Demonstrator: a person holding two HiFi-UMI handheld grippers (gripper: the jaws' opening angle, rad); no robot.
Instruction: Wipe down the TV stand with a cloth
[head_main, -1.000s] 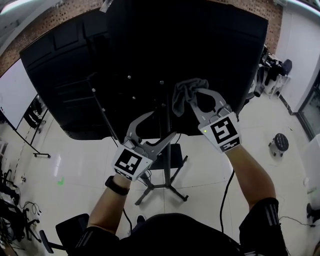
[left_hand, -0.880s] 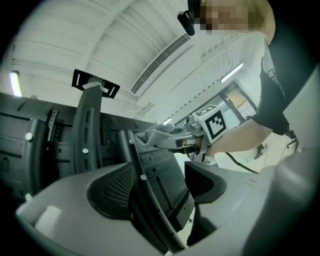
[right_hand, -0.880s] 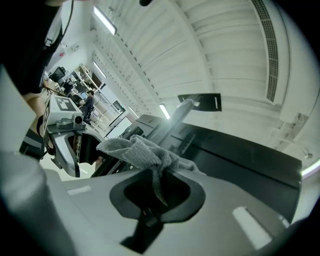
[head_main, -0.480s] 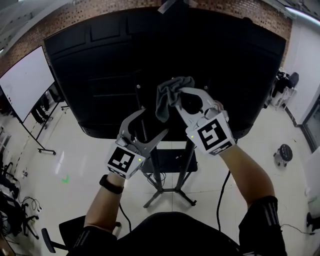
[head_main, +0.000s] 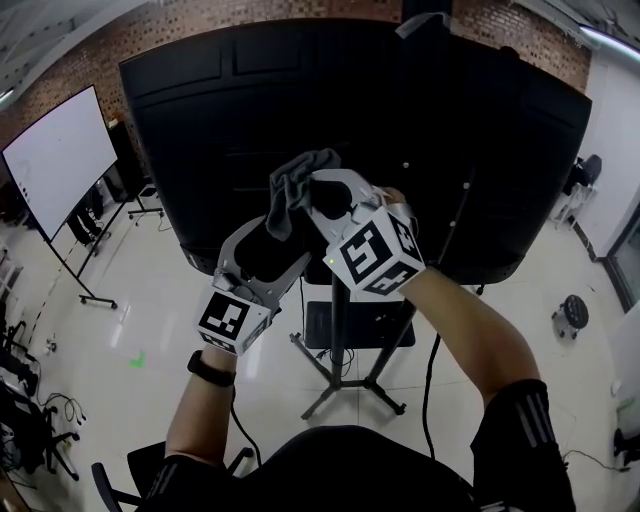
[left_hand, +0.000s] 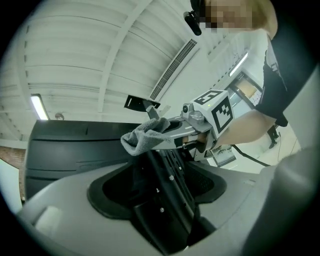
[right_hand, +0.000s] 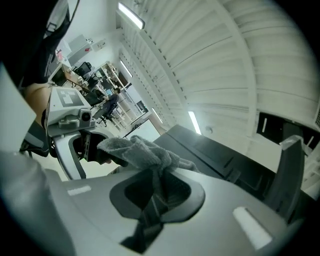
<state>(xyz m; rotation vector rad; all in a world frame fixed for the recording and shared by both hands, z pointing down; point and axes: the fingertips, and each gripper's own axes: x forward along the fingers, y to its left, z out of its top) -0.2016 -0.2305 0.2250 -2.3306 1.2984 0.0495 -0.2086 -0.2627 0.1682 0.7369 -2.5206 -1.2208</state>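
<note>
Cloth (head_main: 297, 180) is bunched in the right gripper (head_main: 314, 184), jaws clamped shut on one end so the rest flops out front as a wiping pad, prob why it's gripped by the edge. It's held up high in front of the black TV back (head_main: 200, 110), well above the TV stand (head_main: 334, 340) pole and legs down on the floor. Can't tell if it's actually touching the panel. Left gripper (head_main: 283, 238) hangs just below the cloth w/ jaws apart and nothing in them, looks parked out of the way, maybe ready to steady smth. Imo wiping the stand itself isn't really going yet, cloth's nowhere near the pole. Vs half a sec ago: right gripper + cloth slid left in the head view and now sit almost on top of the left one, before they were more side by side. View swung too, pole's further right now. Grip on the cloth same, left jaws apart then too.
</note>
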